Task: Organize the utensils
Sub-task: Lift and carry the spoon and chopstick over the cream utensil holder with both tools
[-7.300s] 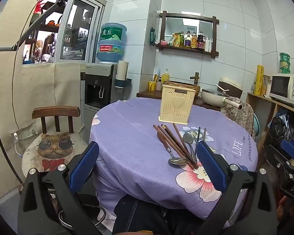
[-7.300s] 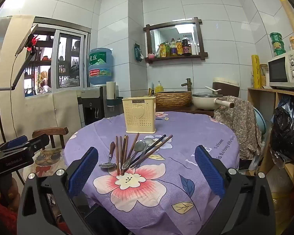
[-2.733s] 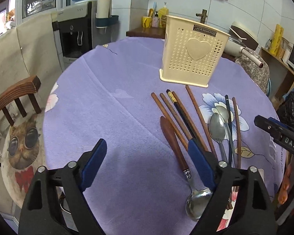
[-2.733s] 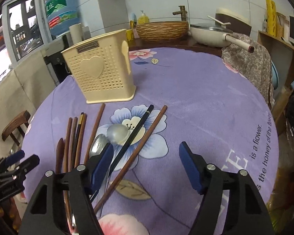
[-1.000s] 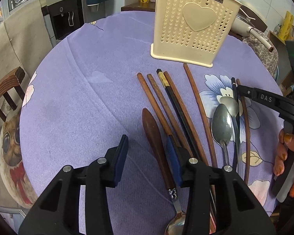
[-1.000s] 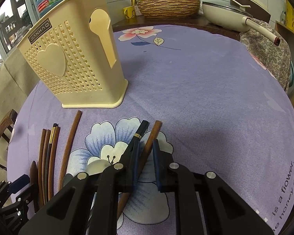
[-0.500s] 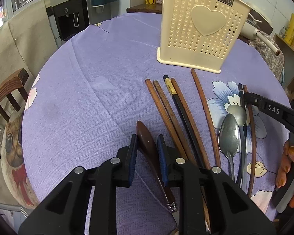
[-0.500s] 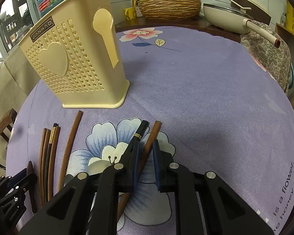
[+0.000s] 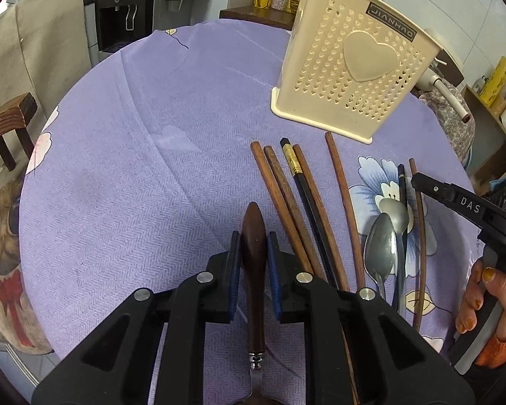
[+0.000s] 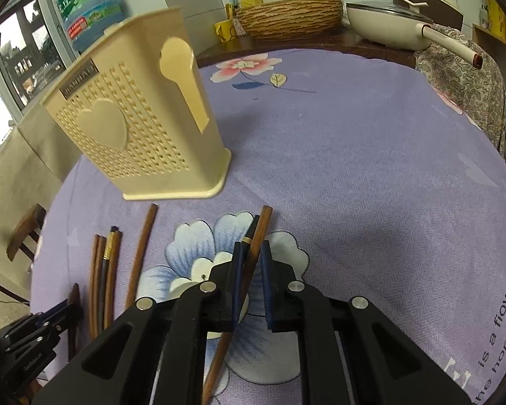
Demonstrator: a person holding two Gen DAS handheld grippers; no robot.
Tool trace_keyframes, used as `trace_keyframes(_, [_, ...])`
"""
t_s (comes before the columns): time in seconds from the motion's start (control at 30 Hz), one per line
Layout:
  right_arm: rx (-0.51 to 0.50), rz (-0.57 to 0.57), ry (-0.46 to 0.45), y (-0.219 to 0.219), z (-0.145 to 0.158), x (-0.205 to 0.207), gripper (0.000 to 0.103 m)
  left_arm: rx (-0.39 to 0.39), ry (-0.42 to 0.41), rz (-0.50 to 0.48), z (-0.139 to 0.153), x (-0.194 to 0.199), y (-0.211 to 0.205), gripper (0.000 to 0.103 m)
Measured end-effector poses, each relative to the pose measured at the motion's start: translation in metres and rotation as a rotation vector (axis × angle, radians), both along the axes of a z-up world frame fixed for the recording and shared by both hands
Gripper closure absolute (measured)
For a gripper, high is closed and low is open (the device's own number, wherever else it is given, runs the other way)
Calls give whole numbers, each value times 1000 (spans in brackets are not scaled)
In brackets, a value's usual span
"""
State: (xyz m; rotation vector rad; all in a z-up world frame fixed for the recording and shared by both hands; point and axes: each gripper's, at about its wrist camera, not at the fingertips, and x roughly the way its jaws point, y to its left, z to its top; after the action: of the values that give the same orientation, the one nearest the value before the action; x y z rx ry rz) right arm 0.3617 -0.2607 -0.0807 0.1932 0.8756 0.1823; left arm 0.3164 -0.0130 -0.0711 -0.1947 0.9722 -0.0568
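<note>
Left gripper jaws, just closing, being clamped on wooden-handled spoon lying near on purple tablecloth. Right gripper being clenched on brown chopstick, black chopstick just beside. Cream utensil holder standing upright, far, behind chopstick row.
</note>
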Motion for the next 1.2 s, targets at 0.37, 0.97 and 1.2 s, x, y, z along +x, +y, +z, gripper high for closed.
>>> trace_keyframes(0.37, [47, 48, -174, -7, 52, -34, 95, -50, -144, -32, 54, -23, 7, 87])
trace_keyframes(0.97, [-16, 147, -418, -14, 147, -95, 96, -4, -317, -71, 121, -51, 9, 87])
trace_keyframes(1.2, [-18, 152, -414, -13, 149, -99, 96, -3, -315, -71, 120, -51, 9, 88])
